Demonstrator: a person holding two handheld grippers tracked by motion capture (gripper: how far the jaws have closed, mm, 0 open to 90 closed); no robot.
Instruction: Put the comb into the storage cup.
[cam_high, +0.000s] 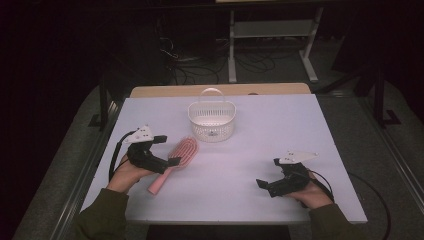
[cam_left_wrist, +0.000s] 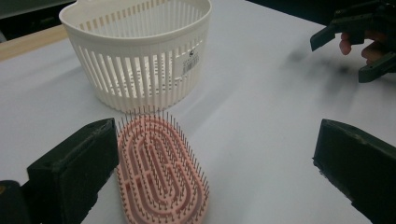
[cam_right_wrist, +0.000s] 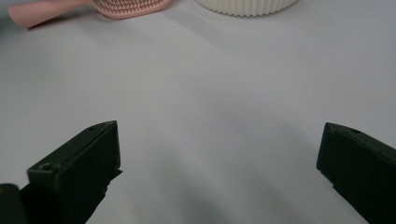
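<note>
The left gripper (cam_high: 165, 150) hovers with its jaws spread wide, one jaw right beside the bristled head of the pink hairbrush (cam_high: 173, 164) and the other well out to the side over bare worktop; nothing is pinched. In the left gripper view the hairbrush (cam_left_wrist: 159, 175) lies bristles up just inside the near jaw, its head pointing toward the white basket (cam_left_wrist: 140, 51) a little beyond it. The step in hand looks like the approach to a grasp: the gripper is lined up at the brush but has not closed on it. The next move likely calls for centring the jaws across the brush, lowering them to either side of the head or handle, and squeezing firmly enough that the smooth plastic does not slip, before lifting it toward the basket.

The hairbrush lies on the worktop (cam_high: 250, 125) at the left, handle toward the person, head near the basket (cam_high: 211, 120), apart from it. The basket stands upright at the far middle, handle raised, and appears empty.

The right gripper (cam_high: 267, 182) rests low at the right, jaws likewise spread and holding nothing, well apart from the brush.

Counted: one hairbrush, one basket, two grippers.
</note>
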